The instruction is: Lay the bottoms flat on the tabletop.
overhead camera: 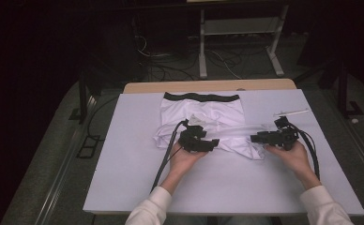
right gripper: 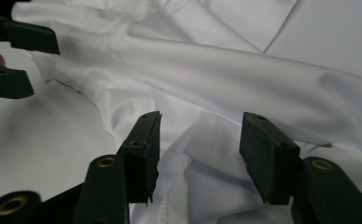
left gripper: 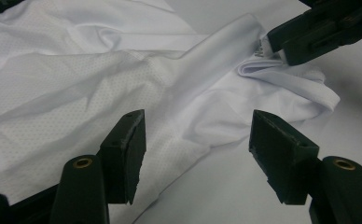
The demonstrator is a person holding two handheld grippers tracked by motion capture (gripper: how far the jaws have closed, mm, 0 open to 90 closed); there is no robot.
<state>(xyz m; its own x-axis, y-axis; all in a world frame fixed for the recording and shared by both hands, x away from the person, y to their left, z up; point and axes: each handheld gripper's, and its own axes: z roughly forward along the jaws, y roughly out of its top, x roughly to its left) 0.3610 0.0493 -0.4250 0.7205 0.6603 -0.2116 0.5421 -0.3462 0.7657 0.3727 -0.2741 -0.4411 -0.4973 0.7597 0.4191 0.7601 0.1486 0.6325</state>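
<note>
High view. A white garment (overhead camera: 203,119) with a dark waistband (overhead camera: 201,97) lies crumpled on the white worktop (overhead camera: 124,178), waistband toward the far edge and its lower hems reaching roughly the middle of the board. The left gripper (overhead camera: 214,143), held in the person's left hand (overhead camera: 182,159), lies over the garment's near left hem and points toward the right edge. The right gripper (overhead camera: 255,138), in the right hand (overhead camera: 290,152), sits at the garment's near right corner and points toward the left edge. A thin white stick (overhead camera: 290,112) lies near the far right corner, well apart from the cloth.

Left gripper view. The left gripper (left gripper: 198,149) has its jaws standing apart, nothing pressed between them; the garment (left gripper: 100,84) spreads beyond and beneath the left jaw. At upper right the right gripper (left gripper: 286,46) meets a folded hem; whether it pinches the cloth cannot be told.

Right gripper view. The right gripper (right gripper: 200,154) has its jaws apart, with a folded hem of the garment (right gripper: 226,79) lying loose between them, neither pad pressing on it. The left gripper (right gripper: 30,60) shows at the upper left, jaws parted.
</note>
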